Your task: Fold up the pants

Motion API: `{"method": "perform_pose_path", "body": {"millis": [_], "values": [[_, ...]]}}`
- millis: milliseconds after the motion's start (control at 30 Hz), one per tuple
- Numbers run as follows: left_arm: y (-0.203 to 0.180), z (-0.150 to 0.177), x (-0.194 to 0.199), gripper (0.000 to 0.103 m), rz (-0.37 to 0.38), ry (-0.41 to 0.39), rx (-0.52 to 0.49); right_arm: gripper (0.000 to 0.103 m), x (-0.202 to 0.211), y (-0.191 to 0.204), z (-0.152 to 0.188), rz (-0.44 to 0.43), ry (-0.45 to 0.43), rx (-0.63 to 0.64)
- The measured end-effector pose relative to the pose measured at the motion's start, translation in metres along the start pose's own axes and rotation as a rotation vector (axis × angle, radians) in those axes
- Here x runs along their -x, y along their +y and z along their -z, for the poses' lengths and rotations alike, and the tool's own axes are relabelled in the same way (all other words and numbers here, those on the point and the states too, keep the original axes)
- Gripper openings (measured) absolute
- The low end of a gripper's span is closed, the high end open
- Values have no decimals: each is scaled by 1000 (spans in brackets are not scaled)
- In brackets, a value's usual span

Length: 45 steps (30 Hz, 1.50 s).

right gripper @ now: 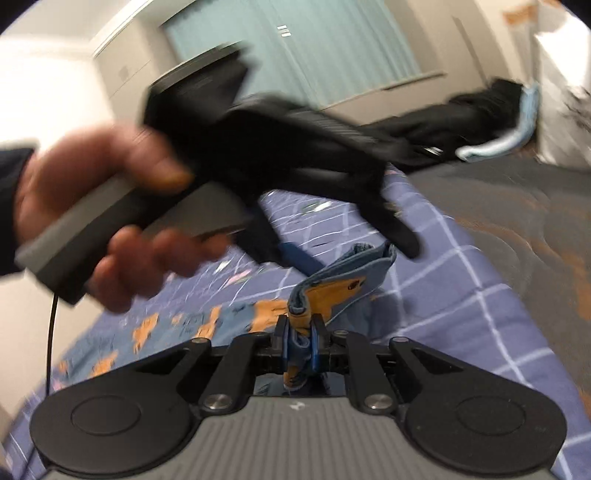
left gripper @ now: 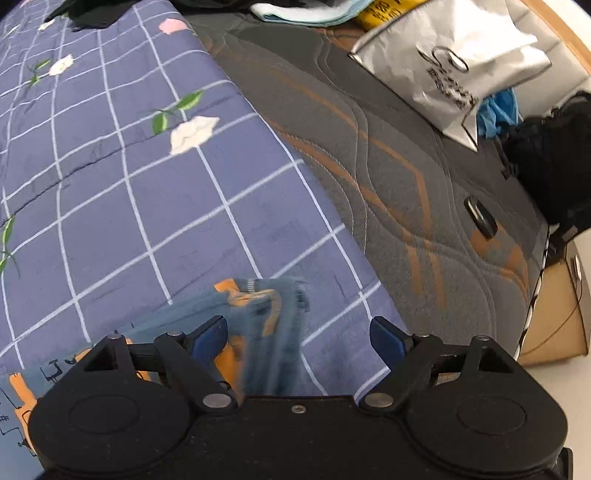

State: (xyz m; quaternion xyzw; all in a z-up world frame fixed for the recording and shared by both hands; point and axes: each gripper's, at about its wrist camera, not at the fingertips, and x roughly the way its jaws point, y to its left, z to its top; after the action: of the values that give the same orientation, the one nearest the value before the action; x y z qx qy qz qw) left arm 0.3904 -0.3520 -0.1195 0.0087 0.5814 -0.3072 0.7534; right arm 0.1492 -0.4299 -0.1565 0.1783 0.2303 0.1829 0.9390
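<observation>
So the pants (right gripper: 332, 291) are small blue ones with orange cartoon prints, lying on the checked blue bedsheet (left gripper: 122, 192) with white flowers, close to the sheet's edge where the bare grey-and-orange quilted mattress (left gripper: 388, 166) starts. One end of the fabric is bunched up and lifted a little off the sheet. The right gripper (right gripper: 300, 334) has its blue pads squeezed together on that bunched end, so it's pinching the pants. The left gripper (left gripper: 299, 334) is spread wide above the pants, nothing pressed between its pads, though the cloth sits just under and between them. From the right side you can see the person's hand (right gripper: 110, 206) wrapped around the left gripper's grey handle, pretty blurry. Further out on the mattress there's a crumpled silver bag (left gripper: 454, 62), a light blue towel (left gripper: 303, 13) and some dark clothes (right gripper: 461, 114) near the far edge.
</observation>
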Motion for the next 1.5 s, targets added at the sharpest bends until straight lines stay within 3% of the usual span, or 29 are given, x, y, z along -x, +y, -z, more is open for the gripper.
{"method": "perform_pose_path", "body": {"millis": [33,100,167,400,667,933,1100,1267,1367,1433,1500], "values": [[-1,0,-1,84,-10,0,-10,13,-2,5,1,-1,5,25],[-1,0,-3,70,-29,0,-24,13,-4,8,2,3,8,38],[0,-1,-5,34,-39,11,-39,13,-6,5,3,7,10,22],[10,4,12,24,-35,-37,-38,13,0,6,2,21,-9,14],[49,34,67,22,25,-178,68,13,14,30,-6,-17,-39,59],[124,82,110,22,1,-265,229,14,-15,85,-8,-108,15,138],[163,112,124,22,-42,-286,281,14,-42,119,3,-153,68,196],[191,135,108,22,-82,-244,317,15,-71,136,22,-147,157,221],[202,146,102,26,-54,-250,342,22,-83,137,33,-134,212,230],[208,150,102,39,-15,-264,375,45,-84,136,36,-127,224,232],[208,155,104,43,1,-276,374,56,-78,136,34,-127,208,236]]}}
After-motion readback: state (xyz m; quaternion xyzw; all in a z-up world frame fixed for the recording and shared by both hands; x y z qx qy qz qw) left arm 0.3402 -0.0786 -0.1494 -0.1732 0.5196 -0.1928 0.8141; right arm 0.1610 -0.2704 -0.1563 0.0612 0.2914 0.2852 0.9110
